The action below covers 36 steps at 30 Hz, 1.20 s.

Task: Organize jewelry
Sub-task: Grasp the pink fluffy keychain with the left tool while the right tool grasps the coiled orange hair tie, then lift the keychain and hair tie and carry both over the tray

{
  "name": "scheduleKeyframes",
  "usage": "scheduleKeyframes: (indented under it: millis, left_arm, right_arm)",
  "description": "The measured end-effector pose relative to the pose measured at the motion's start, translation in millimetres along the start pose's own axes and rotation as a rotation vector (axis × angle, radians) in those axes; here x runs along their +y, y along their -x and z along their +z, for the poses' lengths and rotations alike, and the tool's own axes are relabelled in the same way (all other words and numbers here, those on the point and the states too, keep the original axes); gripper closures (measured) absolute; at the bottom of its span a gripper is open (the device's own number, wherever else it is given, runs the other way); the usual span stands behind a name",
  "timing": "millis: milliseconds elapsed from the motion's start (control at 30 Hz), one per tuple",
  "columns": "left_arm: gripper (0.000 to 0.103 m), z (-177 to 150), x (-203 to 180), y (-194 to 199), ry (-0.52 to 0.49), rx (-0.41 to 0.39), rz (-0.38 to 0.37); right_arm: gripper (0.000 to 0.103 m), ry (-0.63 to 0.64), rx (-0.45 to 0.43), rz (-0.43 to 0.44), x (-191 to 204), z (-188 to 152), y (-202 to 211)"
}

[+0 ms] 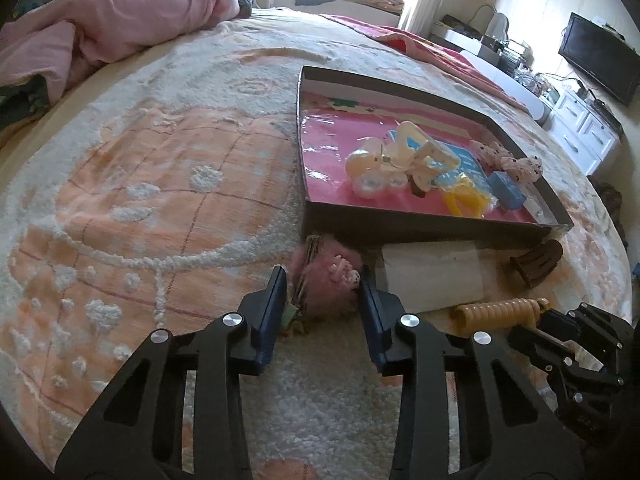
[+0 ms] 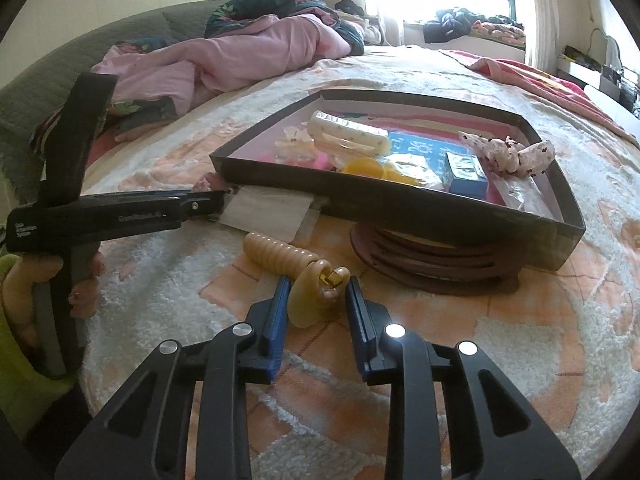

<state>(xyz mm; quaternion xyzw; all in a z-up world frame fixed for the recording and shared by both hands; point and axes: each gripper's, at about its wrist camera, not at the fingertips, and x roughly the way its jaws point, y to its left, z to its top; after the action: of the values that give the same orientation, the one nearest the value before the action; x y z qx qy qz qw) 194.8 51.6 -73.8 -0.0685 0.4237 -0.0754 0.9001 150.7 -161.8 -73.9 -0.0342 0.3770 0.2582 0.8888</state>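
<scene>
A shallow dark box [image 1: 420, 232] [image 2: 440, 210] lies on the bed with several hair clips and accessories inside. My left gripper [image 1: 324, 276] is open, its fingers on either side of a fluffy pink hair clip [image 1: 328, 276] lying just before the box's near corner. My right gripper [image 2: 316, 286] is open around the rounded end of a tan ribbed hair clip [image 2: 308, 280], which lies on the bedspread; the clip also shows in the left wrist view [image 1: 500, 312]. I cannot tell whether the pads touch either clip.
A white card [image 1: 432, 276] [image 2: 268, 214] lies by the box. A brown claw clip [image 1: 536, 264] [image 2: 432, 260] sits partly under the box's front edge. Pink bedding [image 1: 120, 20] is piled at the far left. Dresser and TV [image 1: 600, 60] stand right.
</scene>
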Motion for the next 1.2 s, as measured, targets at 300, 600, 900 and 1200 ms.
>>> scheduleKeyframes:
  millis: [300, 600, 900, 1200]
  left_arm:
    - [0.079, -4, -4, 11, -0.014, -0.016, 0.008]
    - [0.079, -2, -15, 38, -0.027, -0.074, 0.009]
    - [0.079, 6, -37, 51, -0.055, -0.114, -0.011]
    - [0.079, 18, -62, 51, -0.084, -0.133, -0.041]
  right_arm:
    - [0.077, 0.008, -0.028, 0.025, 2, 3, 10]
    - [0.077, 0.003, -0.063, 0.03, -2, 6, 24]
    - [0.077, -0.032, -0.114, -0.004, -20, 13, 42]
    - [0.077, -0.079, -0.159, -0.052, -45, 20, 54]
